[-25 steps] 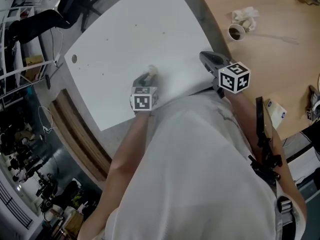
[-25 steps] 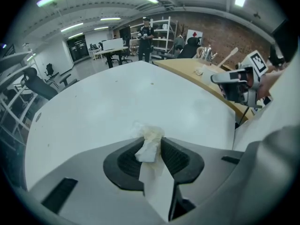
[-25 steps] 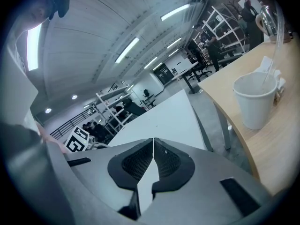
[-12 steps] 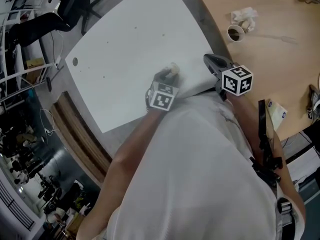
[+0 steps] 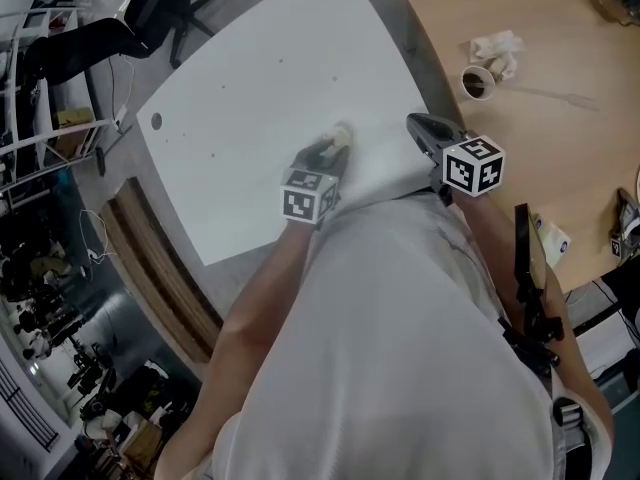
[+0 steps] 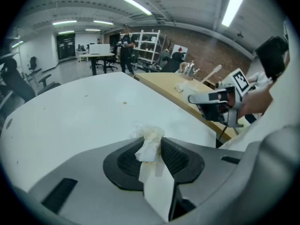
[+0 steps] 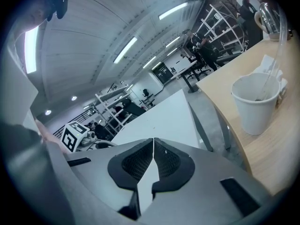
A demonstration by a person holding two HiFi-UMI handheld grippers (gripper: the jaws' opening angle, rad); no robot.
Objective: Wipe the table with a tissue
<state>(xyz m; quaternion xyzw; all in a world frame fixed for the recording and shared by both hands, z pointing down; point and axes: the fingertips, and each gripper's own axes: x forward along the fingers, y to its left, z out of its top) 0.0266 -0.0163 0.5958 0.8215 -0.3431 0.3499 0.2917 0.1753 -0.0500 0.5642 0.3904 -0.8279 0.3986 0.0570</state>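
Presently a crumpled tissue (image 6: 150, 144) is clamped between the jaws of the left gripper (image 5: 333, 148) and is held against the white table (image 5: 240, 88), near the edge closest to the person. The right gripper (image 5: 420, 128) is held by that table's corner, jaws brought together with nothing between them. On the neighbouring wooden table (image 5: 560, 128) a paper cup (image 5: 477, 81) is seen, dark inside, with a tissue wad (image 5: 498, 50) just beside it.

We count two counters: a rounded white counter (image 5: 250, 98), a light wooden counter (image 5: 570, 128). Two crumpled white tissues: centre tissue (image 5: 341, 136), two-o'clock tissue (image 5: 497, 48). One white paper cup (image 5: 477, 82). One black office chair (image 5: 155, 3).
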